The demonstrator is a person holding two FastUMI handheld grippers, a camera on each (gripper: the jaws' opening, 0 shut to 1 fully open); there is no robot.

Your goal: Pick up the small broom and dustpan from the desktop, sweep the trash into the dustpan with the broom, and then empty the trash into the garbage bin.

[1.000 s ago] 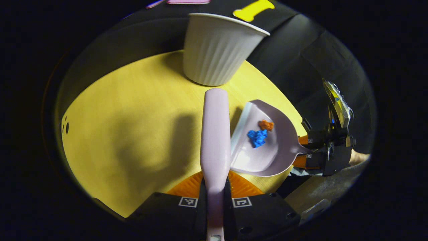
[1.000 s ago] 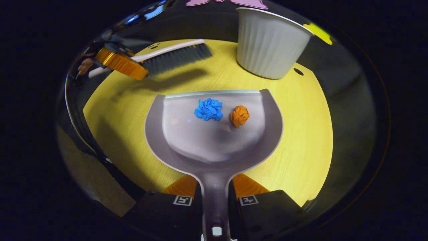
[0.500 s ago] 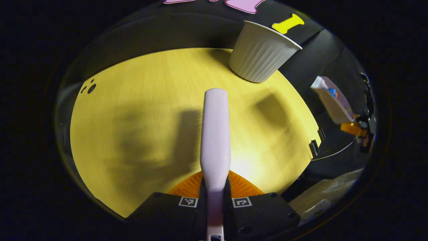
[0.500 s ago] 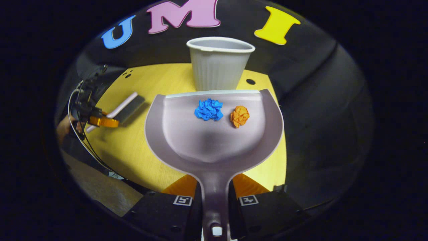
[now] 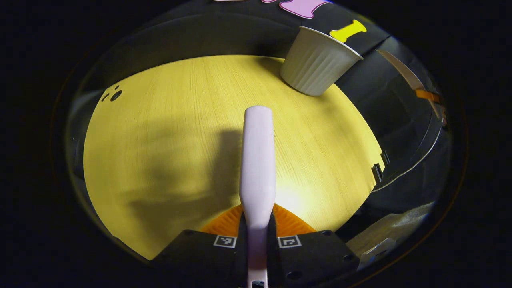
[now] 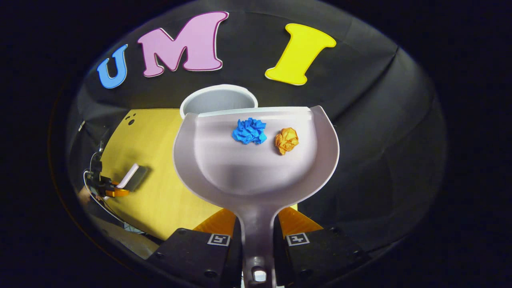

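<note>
Dustpan (image 6: 256, 176) lifted over garbage bin (image 6: 218, 100), handle pinched between right fingers (image 6: 298, 222), left fingers (image 5: 224, 224) pinching broom (image 5: 258, 160)

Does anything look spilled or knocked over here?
Nothing stands out. The blue paper ball and orange paper ball sit in the dustpan, raised near the upright white bin. The left tool holds the broom over the yellow table.

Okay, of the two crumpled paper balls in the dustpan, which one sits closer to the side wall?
The orange paper ball. It lies toward the right side wall of the dustpan, while the blue paper ball sits nearer the middle, just behind the front lip.
</note>
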